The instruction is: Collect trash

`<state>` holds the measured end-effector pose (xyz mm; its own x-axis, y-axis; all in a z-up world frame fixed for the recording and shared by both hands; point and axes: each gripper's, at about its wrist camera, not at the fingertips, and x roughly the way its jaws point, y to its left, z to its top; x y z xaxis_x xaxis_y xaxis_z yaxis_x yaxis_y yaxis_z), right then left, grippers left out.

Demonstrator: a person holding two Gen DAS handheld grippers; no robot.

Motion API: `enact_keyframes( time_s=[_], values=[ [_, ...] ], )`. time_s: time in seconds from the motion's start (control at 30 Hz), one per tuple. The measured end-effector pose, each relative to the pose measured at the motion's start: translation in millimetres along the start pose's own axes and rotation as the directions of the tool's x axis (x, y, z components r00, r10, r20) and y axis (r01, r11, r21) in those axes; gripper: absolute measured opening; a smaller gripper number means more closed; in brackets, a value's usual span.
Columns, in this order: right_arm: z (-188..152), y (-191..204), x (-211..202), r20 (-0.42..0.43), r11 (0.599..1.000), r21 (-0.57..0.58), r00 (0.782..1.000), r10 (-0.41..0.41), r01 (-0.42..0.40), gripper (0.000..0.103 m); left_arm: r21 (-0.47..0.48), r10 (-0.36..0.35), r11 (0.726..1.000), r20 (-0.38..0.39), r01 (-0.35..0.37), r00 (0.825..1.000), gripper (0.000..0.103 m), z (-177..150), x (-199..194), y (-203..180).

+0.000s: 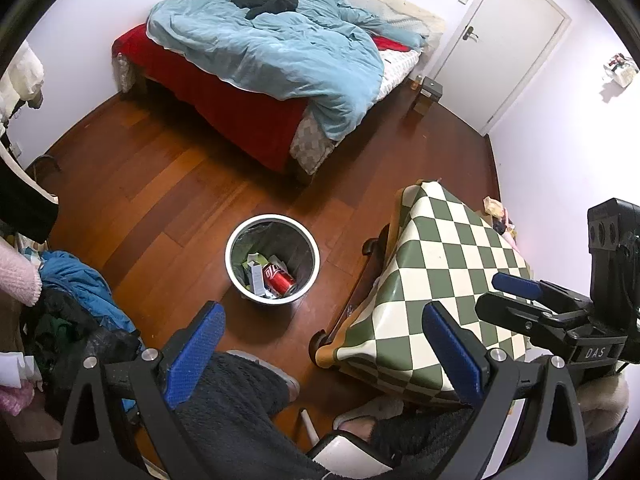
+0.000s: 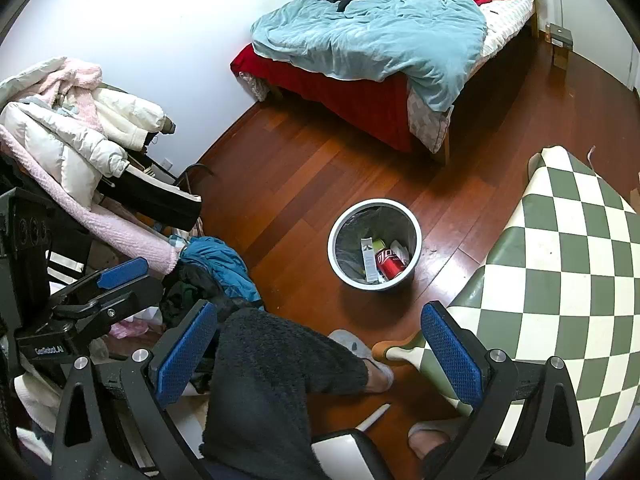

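Note:
A round white trash bin (image 1: pixel 240 280) stands on the wooden floor, also in the right wrist view (image 2: pixel 340 268). Inside lie a red cola can (image 1: pixel 280 278) (image 2: pixel 390 266), a white carton (image 1: pixel 255 274) (image 2: pixel 369 260) and paper scraps. My left gripper (image 1: pixel 324 352) is open and empty, held high above the floor on the near side of the bin. My right gripper (image 2: pixel 320 354) is open and empty, above the person's leg. The right gripper also shows at the right edge of the left wrist view (image 1: pixel 516 296), and the left gripper at the left edge of the right wrist view (image 2: pixel 108 280).
A table with a green-and-white checkered cloth (image 1: pixel 448 280) (image 2: pixel 568 280) stands right of the bin. A bed with a blue quilt (image 1: pixel 280 52) (image 2: pixel 380 28) is at the back. A pile of clothes (image 1: pixel 72 304) (image 2: pixel 80 140) sits on the left. A door (image 1: pixel 504 40) is far right.

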<state>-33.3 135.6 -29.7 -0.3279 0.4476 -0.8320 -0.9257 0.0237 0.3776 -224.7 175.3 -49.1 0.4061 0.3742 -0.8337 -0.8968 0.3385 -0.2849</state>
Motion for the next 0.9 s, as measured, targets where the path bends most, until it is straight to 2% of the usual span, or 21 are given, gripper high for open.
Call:
enact_keyframes(
  time_s=[0.9],
  values=[
    [-1.0, -1.7, 2.5, -0.021, 1.000, -0.019, 1.000, 0.002, -0.002, 0.103, -0.006, -0.009, 1.000, -0.006, 0.009, 1.000, 0.101, -5.0, 2.0, -1.2]
  ],
)
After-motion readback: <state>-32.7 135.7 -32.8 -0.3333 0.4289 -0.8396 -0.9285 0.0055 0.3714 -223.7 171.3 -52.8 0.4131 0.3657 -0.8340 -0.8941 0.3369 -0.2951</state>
